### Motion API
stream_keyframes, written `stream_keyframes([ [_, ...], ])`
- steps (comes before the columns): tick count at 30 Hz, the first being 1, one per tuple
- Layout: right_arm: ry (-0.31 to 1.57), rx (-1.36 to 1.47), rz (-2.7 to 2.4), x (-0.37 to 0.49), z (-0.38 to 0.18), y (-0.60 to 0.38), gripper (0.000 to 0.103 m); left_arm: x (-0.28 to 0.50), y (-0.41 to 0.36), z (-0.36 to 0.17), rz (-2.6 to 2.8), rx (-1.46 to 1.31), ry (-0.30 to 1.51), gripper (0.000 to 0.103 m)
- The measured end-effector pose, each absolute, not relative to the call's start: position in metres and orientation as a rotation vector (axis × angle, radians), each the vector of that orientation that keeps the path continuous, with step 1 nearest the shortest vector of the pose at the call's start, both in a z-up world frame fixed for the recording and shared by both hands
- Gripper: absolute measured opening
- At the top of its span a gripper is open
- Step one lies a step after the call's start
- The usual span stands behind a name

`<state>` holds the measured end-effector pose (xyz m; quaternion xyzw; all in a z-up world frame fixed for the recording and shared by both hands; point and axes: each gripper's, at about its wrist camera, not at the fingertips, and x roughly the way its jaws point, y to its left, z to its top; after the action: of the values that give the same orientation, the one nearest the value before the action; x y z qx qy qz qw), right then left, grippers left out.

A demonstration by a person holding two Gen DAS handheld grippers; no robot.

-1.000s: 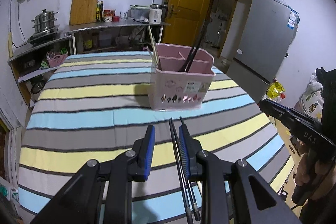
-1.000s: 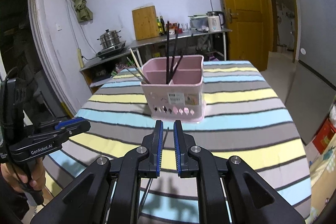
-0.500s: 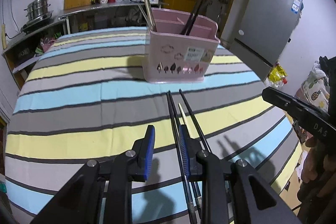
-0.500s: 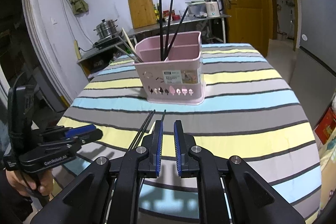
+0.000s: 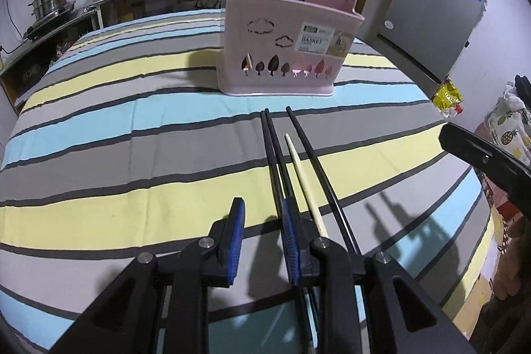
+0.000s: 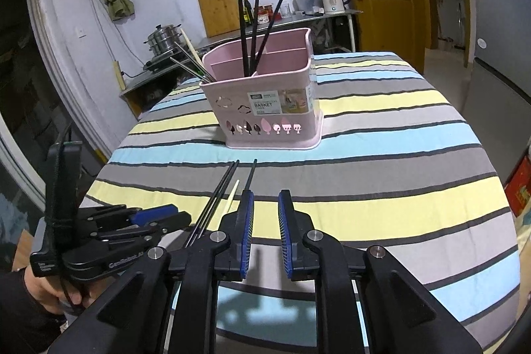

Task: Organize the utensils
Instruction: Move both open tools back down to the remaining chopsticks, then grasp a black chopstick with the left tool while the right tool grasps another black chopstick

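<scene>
A pink basket (image 5: 285, 48) stands mid-table (image 5: 99, 128), toward the far edge, with black and pale chopsticks upright in its compartments. Nearer the front edge lie three black chopsticks (image 5: 275, 151) and one pale chopstick (image 5: 300, 175). The left gripper (image 5: 262, 221) hovers over them, fingers apart, nothing pinched. The right gripper (image 6: 265, 211) has just been opening, and its fingers are empty.

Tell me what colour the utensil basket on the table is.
Pink, with cloud and tree cutouts; clearest in the right wrist view.
</scene>
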<state>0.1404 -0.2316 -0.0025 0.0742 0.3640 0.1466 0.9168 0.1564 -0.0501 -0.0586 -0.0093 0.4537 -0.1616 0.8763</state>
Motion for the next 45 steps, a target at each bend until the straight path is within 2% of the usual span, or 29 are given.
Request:
stream_keyframes([
  [16, 0.774, 0.165, 0.295, 0.147, -0.011, -0.235, 0.015, 0.168, -0.059, -0.071, -0.311, 0.030, 0.966, 0.031],
  [20, 0.780, 0.163, 0.301, 0.148, -0.013, -0.230, 0.015, 0.167, -0.044, -0.072, -0.255, 0.034, 0.960, 0.016],
  [25, 0.802, 0.153, 0.326, 0.153, -0.021, -0.217, 0.015, 0.165, -0.012, -0.073, -0.196, -0.018, 0.959, 0.011],
  [41, 0.957, 0.062, 0.339, 0.201, -0.071, -0.163, 0.015, 0.195, 0.005, -0.074, -0.223, -0.100, 0.997, 0.012],
  [43, 0.955, 0.062, 0.335, 0.201, -0.072, -0.164, 0.009, 0.195, 0.003, -0.074, -0.242, -0.104, 0.992, 0.012],
  [45, 0.958, 0.062, 0.334, 0.199, -0.071, -0.170, 0.009, 0.192, -0.001, -0.074, -0.257, -0.094, 0.984, 0.012],
])
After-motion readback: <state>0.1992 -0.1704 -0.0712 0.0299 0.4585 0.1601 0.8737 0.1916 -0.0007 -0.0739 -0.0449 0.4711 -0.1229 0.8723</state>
